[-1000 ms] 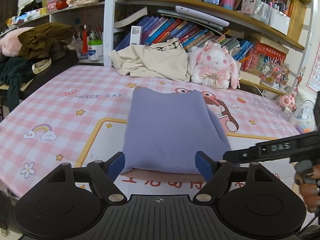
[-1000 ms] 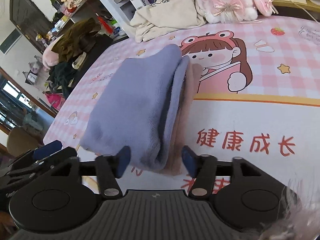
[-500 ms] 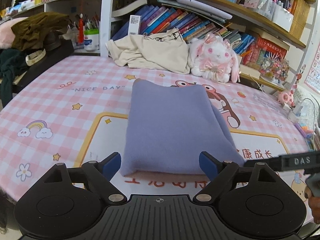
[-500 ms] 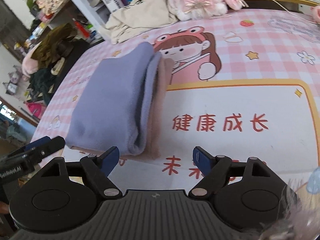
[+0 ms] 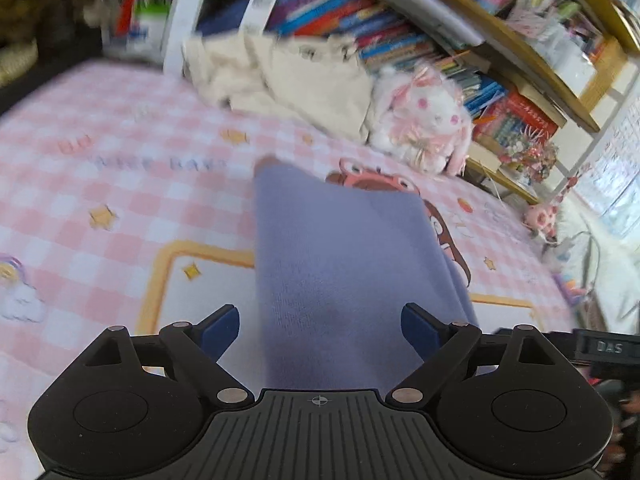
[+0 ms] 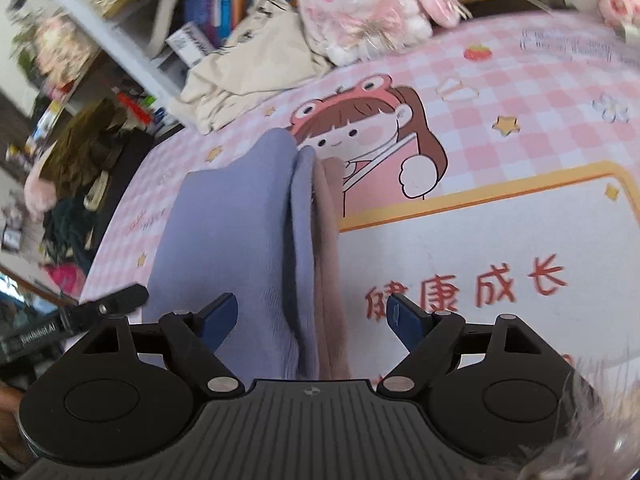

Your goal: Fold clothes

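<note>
A folded lavender garment (image 5: 344,264) lies on the pink checked table mat (image 5: 120,216); in the right wrist view the garment (image 6: 240,240) shows a brownish-pink layer (image 6: 330,248) under its right edge. My left gripper (image 5: 320,326) is open, its blue-tipped fingers either side of the garment's near edge. My right gripper (image 6: 310,316) is open over the garment's near right edge. Neither holds cloth. The right gripper's arm shows at the right of the left wrist view (image 5: 600,346); the left gripper shows at the left of the right wrist view (image 6: 80,316).
A crumpled cream garment (image 5: 304,80) and a white-pink plush rabbit (image 5: 424,120) sit at the back of the table, before bookshelves (image 5: 460,32). A heap of dark clothes (image 6: 84,152) lies at the far left. Printed Chinese characters (image 6: 468,288) mark the mat to the right.
Both grippers moved forward over the garment's near edge, which now lies between the fingers. The left view tilted and blurred with motion. Both stayed open.
</note>
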A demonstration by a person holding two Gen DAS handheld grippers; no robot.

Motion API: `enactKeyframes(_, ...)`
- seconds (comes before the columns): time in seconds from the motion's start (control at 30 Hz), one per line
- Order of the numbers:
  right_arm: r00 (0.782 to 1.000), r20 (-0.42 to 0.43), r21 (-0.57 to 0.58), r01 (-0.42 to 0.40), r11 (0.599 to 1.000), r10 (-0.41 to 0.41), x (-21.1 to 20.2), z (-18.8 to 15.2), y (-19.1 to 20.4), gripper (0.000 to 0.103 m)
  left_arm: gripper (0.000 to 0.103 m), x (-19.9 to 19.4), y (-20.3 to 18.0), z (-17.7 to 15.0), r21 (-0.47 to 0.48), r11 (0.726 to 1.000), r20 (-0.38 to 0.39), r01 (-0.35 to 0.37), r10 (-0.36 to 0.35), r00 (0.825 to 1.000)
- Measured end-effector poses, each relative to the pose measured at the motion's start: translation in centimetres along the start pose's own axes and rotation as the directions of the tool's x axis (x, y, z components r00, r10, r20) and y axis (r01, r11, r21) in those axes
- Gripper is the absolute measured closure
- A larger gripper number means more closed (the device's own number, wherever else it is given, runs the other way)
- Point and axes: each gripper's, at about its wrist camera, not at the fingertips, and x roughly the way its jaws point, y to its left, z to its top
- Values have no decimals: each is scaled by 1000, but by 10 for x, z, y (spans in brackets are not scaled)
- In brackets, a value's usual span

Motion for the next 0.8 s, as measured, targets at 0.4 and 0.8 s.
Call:
enactKeyframes(0.4, 1000, -24, 25, 18, 1000, -18, 36, -2, 25, 74, 51, 30, 18, 11, -85, 994, -120, 68, -78, 990)
enactKeyframes(0.8, 999, -34, 111, 26, 993, -23, 27, -13, 15, 49, 46, 29, 28, 12, -76, 989, -133, 124, -133, 982)
